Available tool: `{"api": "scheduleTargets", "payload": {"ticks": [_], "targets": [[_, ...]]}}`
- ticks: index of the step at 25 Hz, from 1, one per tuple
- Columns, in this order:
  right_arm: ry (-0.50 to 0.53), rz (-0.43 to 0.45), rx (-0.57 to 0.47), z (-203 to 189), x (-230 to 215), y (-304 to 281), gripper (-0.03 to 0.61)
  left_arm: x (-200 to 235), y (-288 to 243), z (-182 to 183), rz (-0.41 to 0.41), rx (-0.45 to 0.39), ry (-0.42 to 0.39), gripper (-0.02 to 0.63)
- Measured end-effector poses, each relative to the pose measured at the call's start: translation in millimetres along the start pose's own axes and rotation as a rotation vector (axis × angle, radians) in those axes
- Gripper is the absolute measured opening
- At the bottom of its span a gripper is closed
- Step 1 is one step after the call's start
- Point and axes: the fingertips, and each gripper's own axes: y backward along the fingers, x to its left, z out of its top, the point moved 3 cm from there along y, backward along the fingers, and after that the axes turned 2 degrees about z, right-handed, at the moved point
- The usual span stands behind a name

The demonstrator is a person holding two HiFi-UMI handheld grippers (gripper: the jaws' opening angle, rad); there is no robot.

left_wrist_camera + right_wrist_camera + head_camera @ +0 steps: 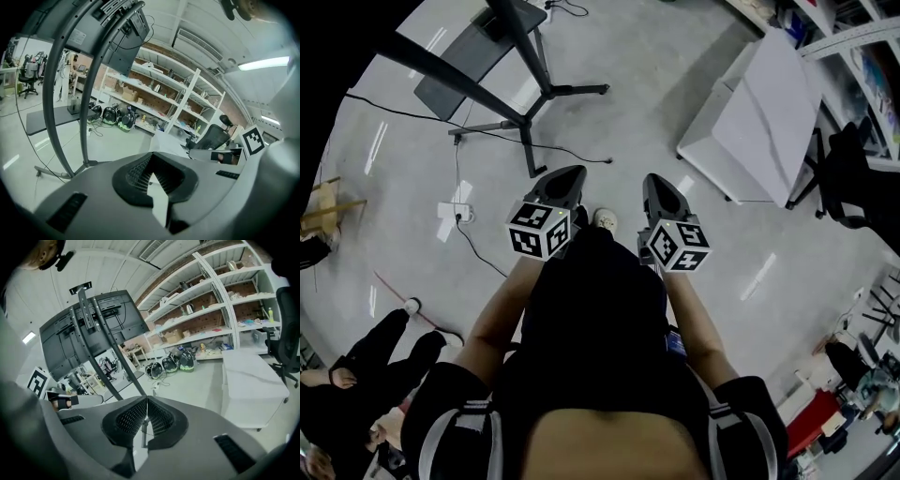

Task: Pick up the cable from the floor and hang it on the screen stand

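A thin black cable [412, 113] lies on the grey floor and runs under the legs of the screen stand [521, 105] toward the middle. The stand holds dark screens, seen from behind in the right gripper view [96, 326], and its curved poles [58, 93] fill the left of the left gripper view. My left gripper [566, 175] [151, 157] and right gripper [655, 181] [146, 400] are held side by side at waist height, well above the floor. Both are shut, with nothing between the pads.
A white power strip [455, 214] with its own cord lies on the floor at the left. A white table [769, 112] and a black office chair [853, 169] stand at the right. A person in black [356, 370] sits at the lower left. Shelving [154, 101] lines the far wall.
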Motion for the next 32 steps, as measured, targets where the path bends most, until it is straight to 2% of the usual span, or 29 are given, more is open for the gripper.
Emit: {"api": "scheduleTargets", "payload": {"ticks": [5,12,16,19,23,27,32], "targets": [[-0.075,-0.019,0.024,-11.8,-11.2,-36.0,0.023,32.2,-13.6,-11.8,0.022,0.044,0.01,0.003],[-0.044,-0.043,0.128,-43.9,-49.7,-93.2,0.023,67.5,-61.9,-48.3,0.034,0.102,-0.004,0.003],[0.014,-0.07,0.191,-73.9,-71.4,-118.4,0.023,84.5,-88.7,-76.4,0.032,0.124,0.029,0.003],[0.009,-0.077,0.232,-96.9,-91.6,-132.6,0.023,90.0,-109.9,-93.6,0.027,0.131,0.059,0.003],[-0.009,-0.097,0.263,-120.8,-114.3,-153.5,0.025,102.1,-132.4,-110.6,0.023,0.14,0.062,0.003],[0.037,-0.126,0.29,-136.4,-135.8,-174.4,0.025,116.4,-154.8,-130.0,0.022,0.166,0.051,0.003],[0.004,-0.161,0.301,-170.7,-166.8,-200.2,0.025,134.8,-182.7,-166.0,0.009,0.2,0.041,0.003]]}}
